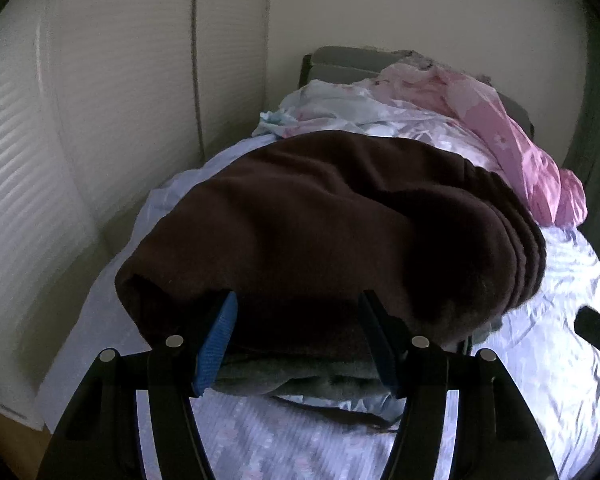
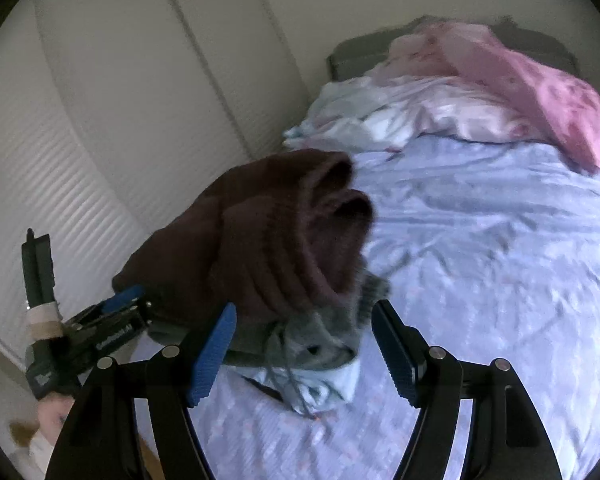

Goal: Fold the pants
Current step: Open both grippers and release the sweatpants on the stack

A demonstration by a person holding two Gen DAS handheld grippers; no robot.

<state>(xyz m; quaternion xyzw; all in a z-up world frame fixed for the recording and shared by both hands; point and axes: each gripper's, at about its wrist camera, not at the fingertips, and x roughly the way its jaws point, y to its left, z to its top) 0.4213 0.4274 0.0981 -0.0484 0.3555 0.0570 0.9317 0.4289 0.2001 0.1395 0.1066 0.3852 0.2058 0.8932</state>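
Blue-padded fingers sit right at the lens in both wrist views, so starting from there and working left to right: the left gripper (image 1: pixel 296 340) has its jaws apart, and the near edge of the brown pants (image 1: pixel 324 216) lies between them, but the pads don't look like they're pinching anything, more like resting at the edge. Those pants are already a folded bundle, sitting on top of a grey garment (image 1: pixel 300 380) near the wall side of the bed, on the pale lilac bedspread (image 1: pixel 260 440). Over to the right, the right gripper (image 2: pixel 304 344) is also open with nothing clamped; the grey garment's corner and some drawstrings (image 2: pixel 292 380) poke out between its fingers, and the brown pants' cuff end curls up just ahead of it. My read is the fold is mostly done and what's left is tidying. If it were me, I'd press the brown bundle flat from the left so it doesn't roll, and with the right go for the curled cuffs only, steering clear of the drawstrings so the grey layer underneath doesn't get dragged along. Farther right there's just rumpled pink bedding (image 2: pixel 540 92), well away.
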